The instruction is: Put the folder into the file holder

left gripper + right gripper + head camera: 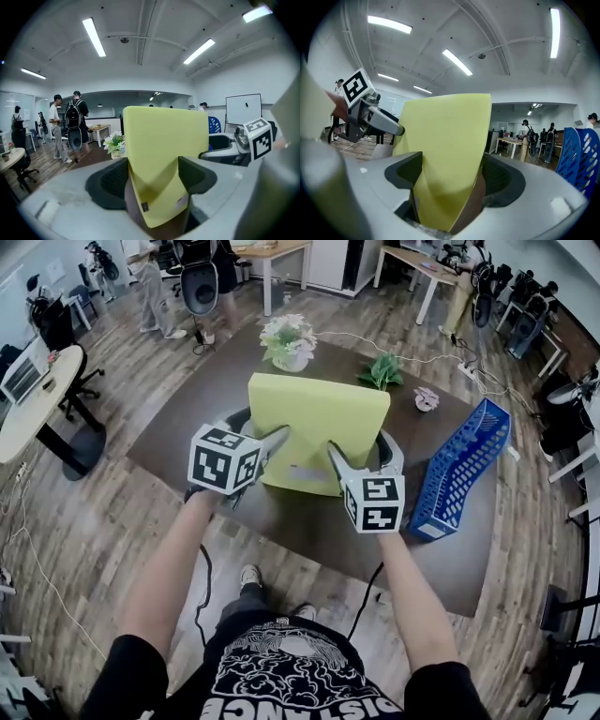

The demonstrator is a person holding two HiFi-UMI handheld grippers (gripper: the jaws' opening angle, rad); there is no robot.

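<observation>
A thick yellow-green folder (pixel 314 423) is held up off the brown table (pixel 178 442), its face tilted towards me. My left gripper (pixel 267 442) is shut on its lower left edge and my right gripper (pixel 361 454) on its lower right edge. In the left gripper view the folder (pixel 164 140) stands wedged between the dark pads of the left gripper (pixel 154 180). The right gripper view shows the folder (pixel 445 140) filling the jaws of the right gripper (pixel 450 180). The blue mesh file holder (pixel 459 470) lies on the table to the right, apart from the folder.
A white pot of flowers (pixel 289 341), a small green plant (pixel 382 371) and a small pink item (pixel 427 399) stand at the table's far side. Desks, office chairs and people are around the room beyond. A cable runs over the floor at the left.
</observation>
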